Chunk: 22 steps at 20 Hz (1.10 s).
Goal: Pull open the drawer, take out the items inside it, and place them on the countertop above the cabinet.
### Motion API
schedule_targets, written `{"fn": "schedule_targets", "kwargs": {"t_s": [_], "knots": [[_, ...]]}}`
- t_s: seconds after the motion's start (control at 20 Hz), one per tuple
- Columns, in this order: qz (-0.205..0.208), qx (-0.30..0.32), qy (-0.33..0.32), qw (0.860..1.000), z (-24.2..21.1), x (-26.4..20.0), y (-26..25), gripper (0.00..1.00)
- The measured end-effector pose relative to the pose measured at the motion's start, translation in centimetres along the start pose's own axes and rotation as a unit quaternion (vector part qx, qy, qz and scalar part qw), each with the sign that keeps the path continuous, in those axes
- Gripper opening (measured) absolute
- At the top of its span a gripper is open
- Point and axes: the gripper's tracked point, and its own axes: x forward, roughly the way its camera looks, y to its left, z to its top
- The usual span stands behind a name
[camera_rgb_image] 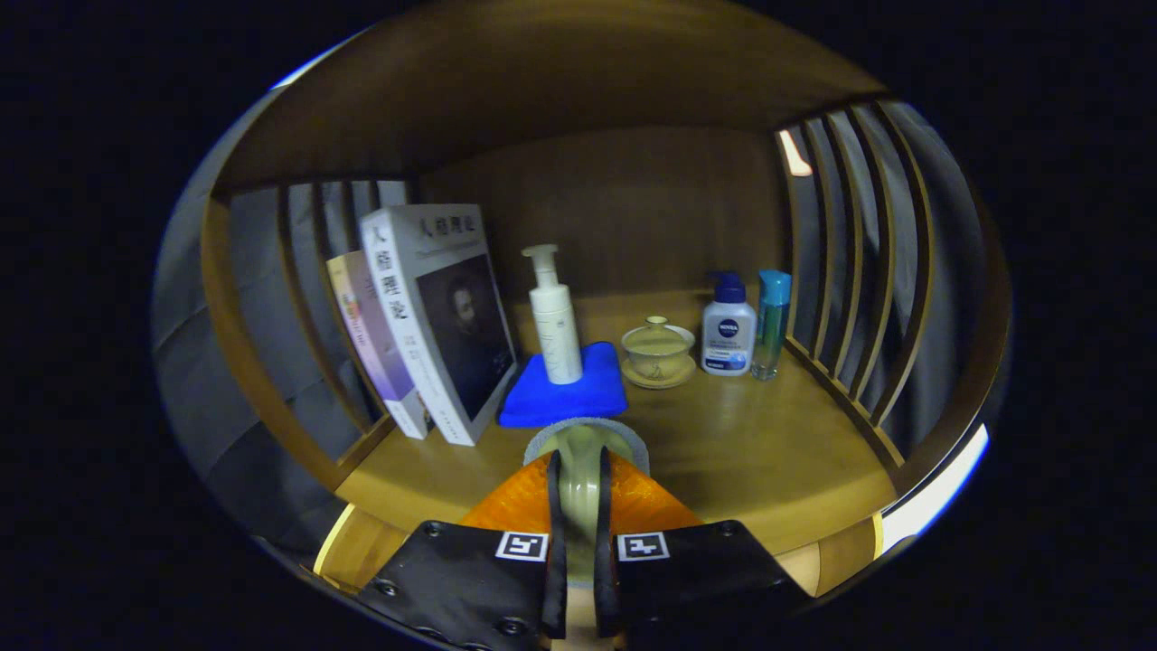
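My gripper (578, 479) is shut on a pale green item (583, 445) with a rounded grey-rimmed end. Both black pads (553, 506) press its narrow body, and the orange fingers (506, 502) flank it. The item is held over the front part of the wooden countertop (750, 452), just short of a blue cloth (565, 398). I cannot tell whether it touches the wood. A white pump bottle (554, 321) stands upright on the blue cloth, straight beyond the fingers.
Two books (434, 316) lean against the slatted side left of the cloth. Right of it sit a lidded tea bowl on a saucer (657, 351), a white bottle with a blue pump (728, 325) and a slim teal bottle (771, 324). Slatted rails (850, 271) close both sides.
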Motion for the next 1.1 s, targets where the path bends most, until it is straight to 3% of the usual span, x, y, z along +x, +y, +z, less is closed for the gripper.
{"fn": "schedule_targets", "kwargs": {"t_s": [0.3, 0.5, 0.6, 0.8, 1.1], "knots": [[-0.032, 0.059, 0.001, 0.998, 0.0, 2.5, -1.6, 0.18], [-0.025, 0.065, 0.025, 0.997, -1.2, 3.5, -1.1, 0.24], [-0.028, 0.053, 0.027, 0.998, -1.6, 3.3, -1.4, 0.36], [-0.026, 0.017, 0.002, 1.000, -1.8, 1.5, -1.2, 1.00], [-0.040, -0.035, -0.090, 0.994, -1.3, -4.6, -1.5, 0.98]]}}
